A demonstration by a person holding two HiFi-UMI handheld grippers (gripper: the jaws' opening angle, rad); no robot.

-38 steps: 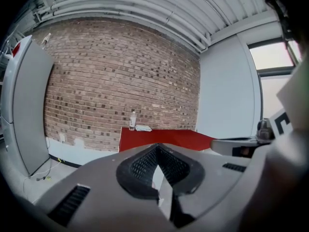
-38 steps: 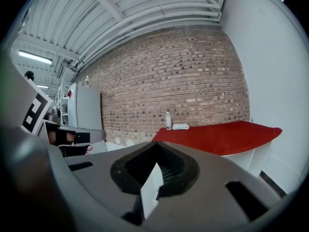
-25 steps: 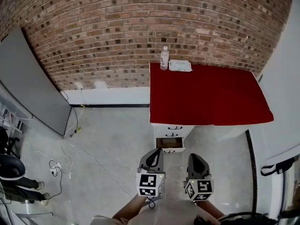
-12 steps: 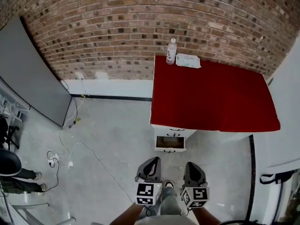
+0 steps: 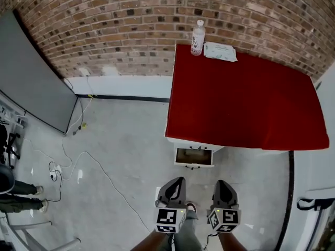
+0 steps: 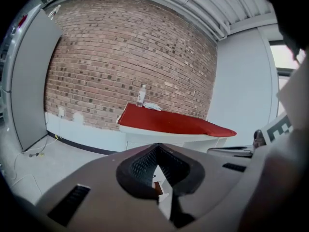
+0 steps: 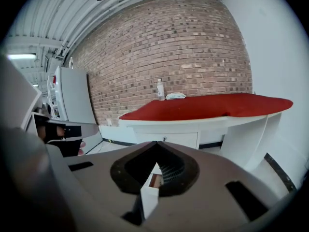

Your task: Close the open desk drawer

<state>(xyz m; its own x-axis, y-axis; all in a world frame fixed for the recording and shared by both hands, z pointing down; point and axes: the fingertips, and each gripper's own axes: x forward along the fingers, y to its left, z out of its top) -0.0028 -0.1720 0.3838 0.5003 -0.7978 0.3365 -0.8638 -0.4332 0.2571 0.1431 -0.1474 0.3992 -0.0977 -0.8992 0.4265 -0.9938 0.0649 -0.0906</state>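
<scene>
Looking down in the head view: finds the desk (image 5: pixel 241 98), red-topped, backed against the brick wall (image 5: pixel 131 25), with the open drawer (image 5: pixel 194 156) jutting from the desk's front, under the near left corner of the top. Puts the left gripper (image 5: pixel 179 181) and right gripper (image 5: pixel 222 183) side by side, well short of the desk front, both aimed at it. Notes a bottle (image 5: pixel 198 37) and a white packet (image 5: pixel 220 52) at the desk's far left corner (just beside each other).

Turning to the left gripper view: shows jaws pinched together at the tips, clasping nothing, pointed at the desk's front left. Glimpses the drawer's brown inside through the hollow behind the tips.

Turning to the right gripper view: shows the same, jaws closed and empty, desk front straight ahead.
</scene>
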